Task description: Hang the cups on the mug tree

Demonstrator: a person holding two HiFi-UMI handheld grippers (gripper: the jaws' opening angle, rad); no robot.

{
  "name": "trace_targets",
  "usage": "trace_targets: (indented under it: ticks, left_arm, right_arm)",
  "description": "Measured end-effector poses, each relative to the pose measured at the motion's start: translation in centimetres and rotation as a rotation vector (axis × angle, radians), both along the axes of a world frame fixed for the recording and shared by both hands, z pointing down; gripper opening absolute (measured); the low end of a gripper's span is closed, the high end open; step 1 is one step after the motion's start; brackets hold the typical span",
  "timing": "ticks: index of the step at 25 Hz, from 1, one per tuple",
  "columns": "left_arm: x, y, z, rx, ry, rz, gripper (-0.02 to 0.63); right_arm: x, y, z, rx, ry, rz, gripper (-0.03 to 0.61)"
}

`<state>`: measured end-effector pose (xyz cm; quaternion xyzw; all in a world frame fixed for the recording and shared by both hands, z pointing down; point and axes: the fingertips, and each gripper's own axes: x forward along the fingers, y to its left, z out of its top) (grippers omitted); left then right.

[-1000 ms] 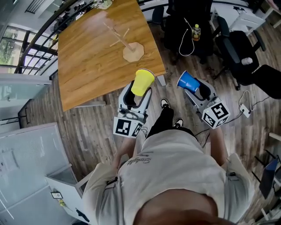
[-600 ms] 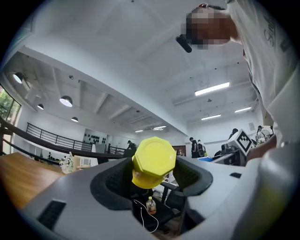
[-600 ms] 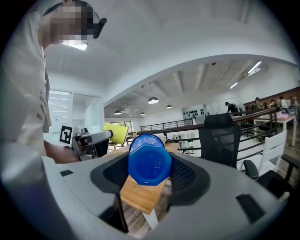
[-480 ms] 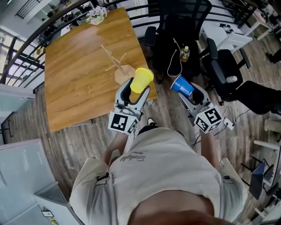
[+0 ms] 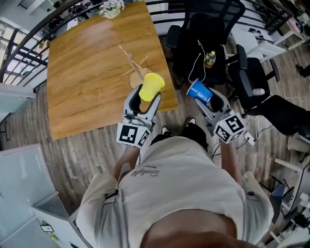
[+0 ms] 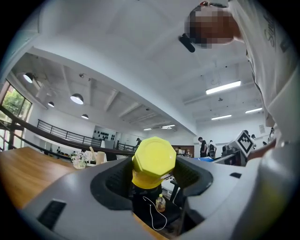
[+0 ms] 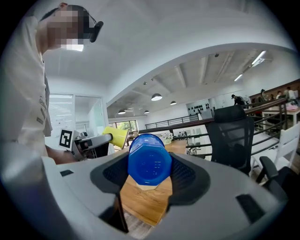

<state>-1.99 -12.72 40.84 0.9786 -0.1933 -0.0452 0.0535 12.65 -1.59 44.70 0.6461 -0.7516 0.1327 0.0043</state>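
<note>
A yellow cup (image 5: 150, 86) lies on its side in my left gripper (image 5: 144, 96), whose jaws are shut on it; its base (image 6: 154, 160) fills the left gripper view. It hangs over the near right corner of the wooden table (image 5: 87, 77). My right gripper (image 5: 208, 97) is shut on a blue cup (image 5: 199, 90), base toward the camera (image 7: 149, 162), out past the table's right edge above the floor. The wooden mug tree (image 5: 135, 65) stands near the table's right edge, just beyond the yellow cup; its base is hidden behind that cup.
Black office chairs (image 5: 208, 29) stand beyond the table's right side, one with a small bottle (image 5: 209, 59) and a white cable on its seat. A flower pot (image 5: 110, 7) sits at the table's far edge. A white cabinet (image 5: 24, 189) is at the lower left.
Both grippers with their cups have come closer to the table. The yellow cup, earlier over the floor short of the table, now overlaps the table corner and covers the mug tree's base.
</note>
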Motion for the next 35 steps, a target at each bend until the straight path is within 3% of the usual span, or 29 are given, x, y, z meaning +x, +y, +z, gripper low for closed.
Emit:
trace_targets:
  ticks: [9,20,27,35]
  left_arm:
    - [-2.0,-3.1,0.5,-0.02,-0.001,-0.195,0.273]
    - [-0.7,-6.4,0.0,0.027,-0.121,-0.409,0.275]
    - [0.5,-8.1,1.7,0.006,-0.203,-0.525,0.275]
    - [2.0,-9.3,2.0,0.054,-0.281,-0.631,0.275]
  right_arm:
    - [-0.3,-6.2,1.7,-0.041,-0.027,-0.211,0.242]
    - [0.8,-15.3,0.7,0.008,-0.035,-0.481,0.242]
    - [2.2,-18.7,1.5,0.01,-0.058,-0.586,0.242]
    - [3.6,-21.5,2.3,0.004,-0.084,-0.698,0.242]
